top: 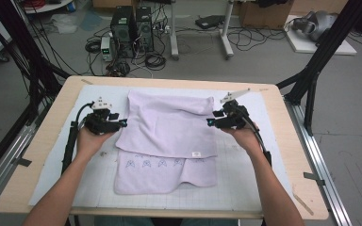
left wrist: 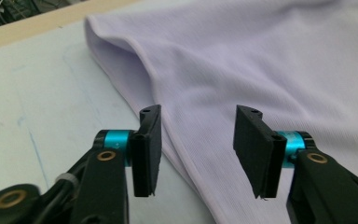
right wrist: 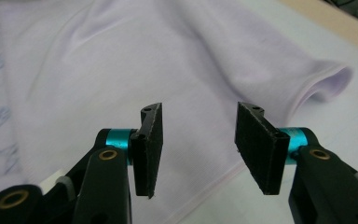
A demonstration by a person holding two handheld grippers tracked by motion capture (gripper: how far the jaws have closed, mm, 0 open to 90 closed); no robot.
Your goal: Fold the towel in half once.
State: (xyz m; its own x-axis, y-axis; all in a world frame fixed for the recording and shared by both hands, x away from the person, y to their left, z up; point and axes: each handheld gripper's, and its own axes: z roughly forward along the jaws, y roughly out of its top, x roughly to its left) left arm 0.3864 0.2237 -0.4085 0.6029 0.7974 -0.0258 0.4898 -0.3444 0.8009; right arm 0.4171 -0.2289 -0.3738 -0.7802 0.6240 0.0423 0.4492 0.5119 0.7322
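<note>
One lilac towel [top: 167,129] is lying folded on the white gridded mat [top: 245,183] that is covering the wooden table [top: 23,174]. Its upper layer is reaching down over most of the lower one, leaving a strip with a row of small blue butterfly prints showing along the near edge, and a small white label is sitting near the fold's lower right corner.

Two grippers are flanking the cloth, one at each side edge. The left gripper [top: 121,123] is hovering just beside the towel's left edge, pointing inward toward it; in the left gripper view its jaws are standing apart with nothing between them, and the hemmed edge of the towel [left wrist: 270,70] is running beneath and ahead of the gap. The right gripper [top: 209,122] is mirroring it at the right edge, also pointing inward; in the right gripper view its jaws are likewise standing apart and gripping nothing, with the towel [right wrist: 121,60] spreading out below and beyond them and a rolled fold lying ahead to the right.

Two hands are holding the grippers, with one forearm coming in behind each.
</note>
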